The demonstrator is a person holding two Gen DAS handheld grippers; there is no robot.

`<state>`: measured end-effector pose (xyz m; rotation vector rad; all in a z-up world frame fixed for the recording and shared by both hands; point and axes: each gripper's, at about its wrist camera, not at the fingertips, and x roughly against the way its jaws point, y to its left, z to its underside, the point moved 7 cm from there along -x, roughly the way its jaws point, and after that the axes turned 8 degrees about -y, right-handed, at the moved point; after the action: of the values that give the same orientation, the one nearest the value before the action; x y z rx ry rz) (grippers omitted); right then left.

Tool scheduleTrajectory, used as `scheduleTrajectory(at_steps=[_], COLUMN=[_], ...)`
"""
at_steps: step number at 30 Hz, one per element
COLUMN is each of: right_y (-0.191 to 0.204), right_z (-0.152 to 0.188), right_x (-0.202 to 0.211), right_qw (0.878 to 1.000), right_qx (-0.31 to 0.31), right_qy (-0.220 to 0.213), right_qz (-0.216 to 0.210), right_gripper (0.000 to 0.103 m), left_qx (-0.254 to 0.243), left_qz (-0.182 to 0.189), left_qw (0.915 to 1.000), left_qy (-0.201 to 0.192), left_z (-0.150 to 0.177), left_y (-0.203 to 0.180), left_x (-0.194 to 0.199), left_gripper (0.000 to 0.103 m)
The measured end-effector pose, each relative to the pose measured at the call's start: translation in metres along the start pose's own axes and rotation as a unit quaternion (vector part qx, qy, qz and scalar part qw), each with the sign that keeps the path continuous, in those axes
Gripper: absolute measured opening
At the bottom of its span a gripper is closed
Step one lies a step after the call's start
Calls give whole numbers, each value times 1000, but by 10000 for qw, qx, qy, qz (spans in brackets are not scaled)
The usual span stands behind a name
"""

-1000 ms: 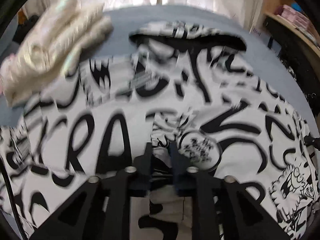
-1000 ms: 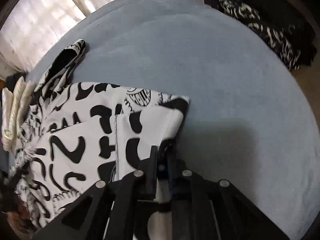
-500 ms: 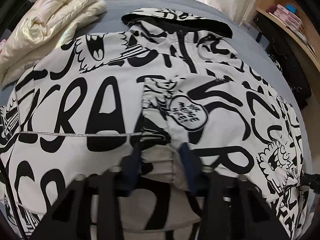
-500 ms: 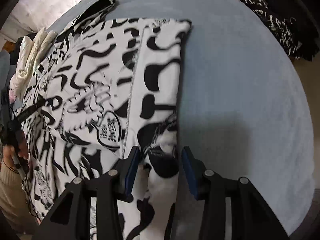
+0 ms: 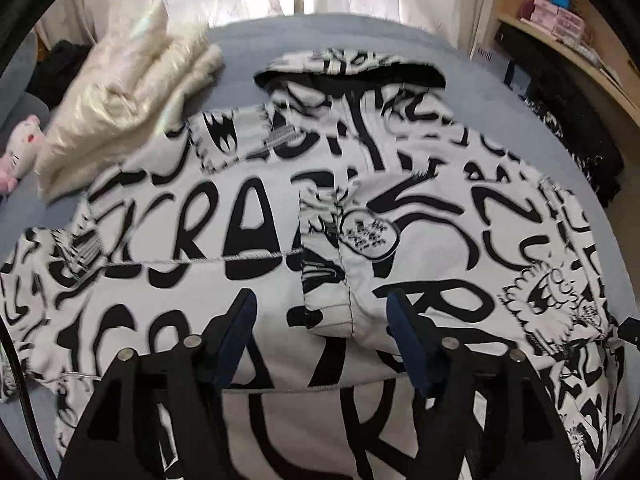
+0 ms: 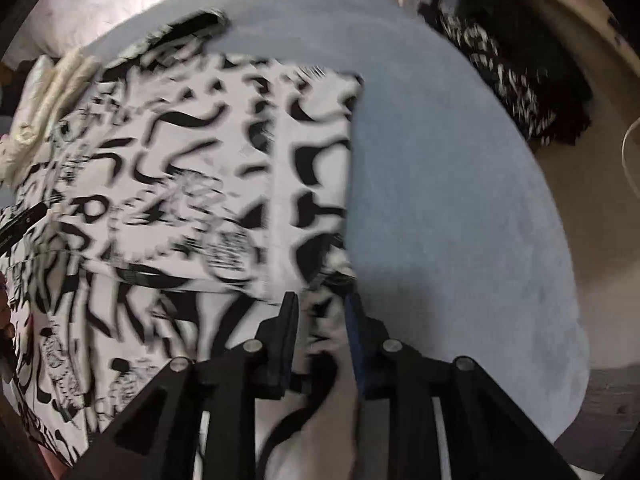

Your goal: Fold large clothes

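Here: white graffiti-print jacket (image 5: 248,240) flat, sleeves folded in; left claw (image 5: 320,312) apart, right claw (image 6: 320,312) apart.

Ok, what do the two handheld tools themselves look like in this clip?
Both match: the left tool and right tool have matte black angular linkage arms with triangular cut-outs and silver round pivot pins. The fingers carry dark blue pads on their inner faces. A thin black cable runs along the left view's edge. No markings are readable.

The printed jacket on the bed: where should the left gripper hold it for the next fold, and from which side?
Probably the jacket's near hem. It lies flat nearest the open left gripper, so come in low from the near side and pinch the edge.
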<state>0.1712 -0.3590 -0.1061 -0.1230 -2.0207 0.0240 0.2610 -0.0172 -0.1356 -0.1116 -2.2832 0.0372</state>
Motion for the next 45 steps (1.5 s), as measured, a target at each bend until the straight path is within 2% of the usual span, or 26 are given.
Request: scheduleTrajectory(at_steps=[5, 10, 14, 19, 22, 23, 25, 26, 27, 29, 30, 36, 41, 45], right_y=[48, 103, 123, 123, 108, 98, 68, 45, 28, 13, 10, 22, 21, 22], right_z=[-11, -21, -22, -12, -9, -9, -11, -11, -8, -2, 0, 5, 7, 8], right_x=[16, 3, -22, -48, -58, -59, -59, -59, -60, -63, -63, -64, -66, -67], right_qw=[9967, 9916, 9885, 9897, 9903, 9915, 9957, 9949, 9928, 9873, 9855, 9895, 9878, 9876], right_qx=[78, 51, -194, -351, -472, -524, -560, -618, -841, -1289, -1376, -969, -969, -934], right_qy=[-320, -494, -422, -269, -270, -347, -608, -776, -846, -826, -850, -1069, -1218, -1263], right_qz=[-738, -1191, -1439, -1365, -1278, -1141, -408, 158, 60, -437, -520, -33, -43, -35], right_gripper=[25, 25, 25, 25, 24, 22, 22, 20, 8, 2, 0, 0, 0, 3], left_qx=[238, -251, -422, -223, -294, -361, -457, -421, -330, -177, -113, -61, 84, 21], left_qz=[373, 327, 493, 681, 502, 410, 272, 314, 382, 475, 510, 222, 110, 61], left_qw=[9990, 9985, 9978, 9973, 9974, 9977, 9978, 9978, 9977, 9974, 9973, 9985, 9989, 9992], left_qy=[-75, -363, -154, 180, 415, 394, 389, 406, 449, 503, 516, 490, 439, 393], left_z=[-8, -5, 5, 20, 31, 32, 33, 32, 32, 31, 31, 31, 32, 35], left_y=[-23, -68, -95, -112, -109, -106, -99, -96, -93, -87, -86, -88, -89, -92], left_x=[18, 15, -1, -27, -45, -48, -49, -50, -50, -51, -51, -52, -47, -36], left_gripper=[66, 66, 66, 66, 66, 66, 65, 65, 65, 65, 65, 66, 66, 66])
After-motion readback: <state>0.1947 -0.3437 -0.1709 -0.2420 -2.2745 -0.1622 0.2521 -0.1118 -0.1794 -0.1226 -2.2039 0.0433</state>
